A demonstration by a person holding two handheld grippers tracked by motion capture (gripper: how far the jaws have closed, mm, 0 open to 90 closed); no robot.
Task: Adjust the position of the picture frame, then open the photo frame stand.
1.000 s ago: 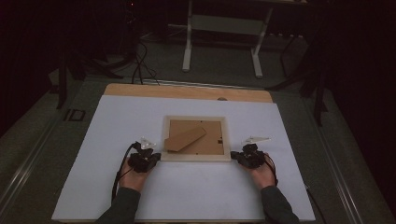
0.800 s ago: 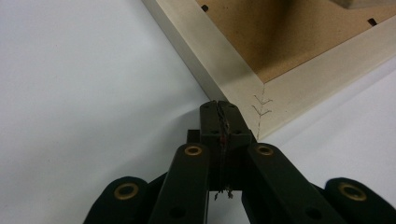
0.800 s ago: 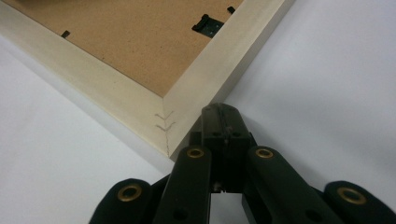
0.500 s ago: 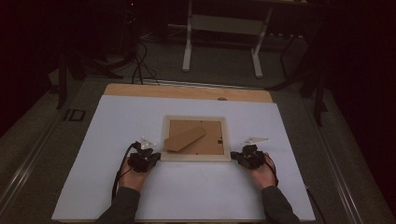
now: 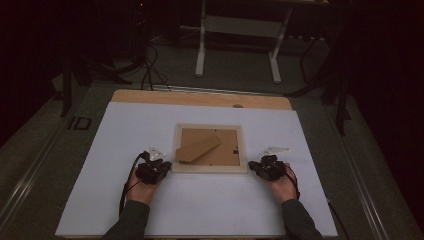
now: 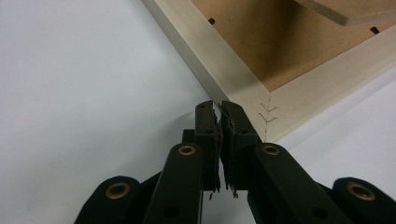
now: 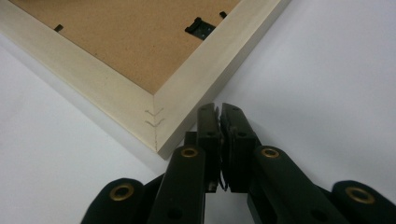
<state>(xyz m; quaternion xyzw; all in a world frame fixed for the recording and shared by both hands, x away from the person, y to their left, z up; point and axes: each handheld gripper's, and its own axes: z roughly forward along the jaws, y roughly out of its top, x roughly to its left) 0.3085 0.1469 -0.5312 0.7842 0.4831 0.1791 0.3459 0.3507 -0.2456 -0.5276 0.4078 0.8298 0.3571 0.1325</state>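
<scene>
Hands: two hands are coming in from the bottom of the high view, each one holding a black gripper on the white table (image 5: 100, 150).
Left gripper (image 5: 159, 167): it is sitting just beside the near left corner of the picture frame (image 5: 210, 169). In the left gripper view its tips (image 6: 220, 108) are pointing at that corner.
Left jaws: they are almost pressed together, with just a thin crack between them. They have just been opening a tiny bit. Nothing is sitting between them.
Right gripper (image 5: 259, 167): it is sitting just beside the near right corner of the picture frame. In the right gripper view its tips (image 7: 219, 109) are resting right next to that corner (image 7: 154, 126).
Right jaws: they are almost pressed together too, and have just been opening a tiny bit. Nothing is sitting between them.
Picture frame: it is lying face down in the middle of the table, between the two grippers, showing its brown back board (image 5: 227, 140).
Stand flap (image 5: 197, 149): this brown piece is lying slanted across the back board.
Wood edge (image 5: 200, 99): a strip of bare wood is showing along the far side of the table.
Floor behind: white stand legs (image 5: 201, 50) and dark cables (image 5: 147, 70) are sitting in the dark.
</scene>
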